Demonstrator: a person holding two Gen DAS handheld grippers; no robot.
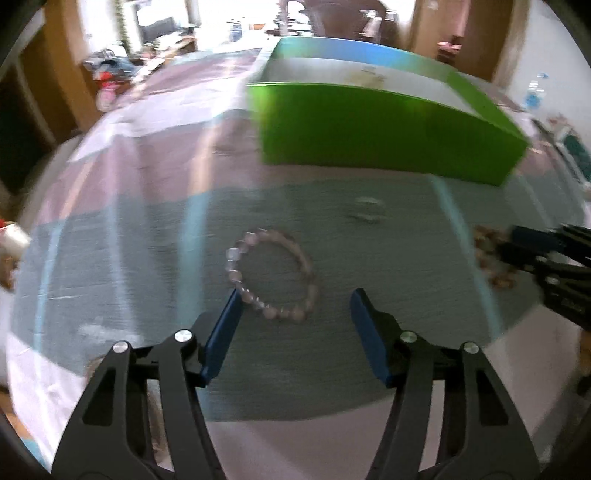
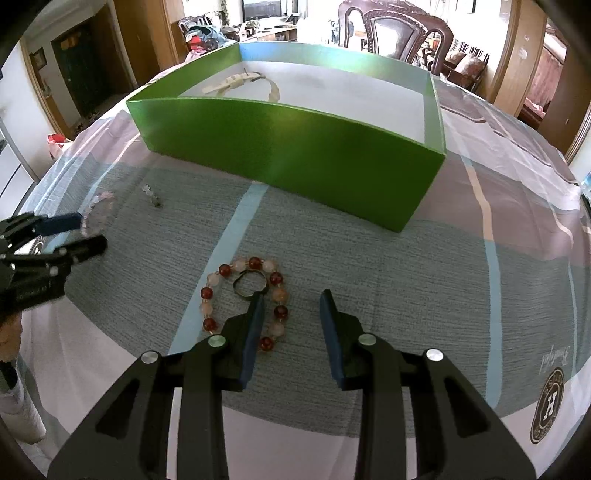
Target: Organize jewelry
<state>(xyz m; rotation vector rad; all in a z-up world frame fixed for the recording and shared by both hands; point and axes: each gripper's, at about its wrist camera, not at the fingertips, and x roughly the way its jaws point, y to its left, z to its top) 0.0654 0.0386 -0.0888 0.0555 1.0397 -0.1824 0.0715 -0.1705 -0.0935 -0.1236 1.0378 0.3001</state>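
A pale pink bead bracelet (image 1: 273, 273) lies on the grey cloth just ahead of my open left gripper (image 1: 295, 301), its near-left beads by the left pad; it also shows in the right wrist view (image 2: 96, 214). A small silver ring (image 1: 367, 210) lies beyond it and also shows in the right wrist view (image 2: 151, 195). A red and peach bead bracelet (image 2: 243, 299) with a dark ring (image 2: 250, 283) inside it lies under the left finger of my open right gripper (image 2: 291, 299). The green box (image 2: 295, 147) holds a cream necklace (image 2: 242, 83).
The tablecloth (image 2: 443, 295) has grey, pink and white bands. A dark wooden chair (image 2: 399, 29) stands behind the box. My right gripper (image 1: 546, 254) shows at the right of the left wrist view, over the red and peach bracelet. The left wrist view is blurred.
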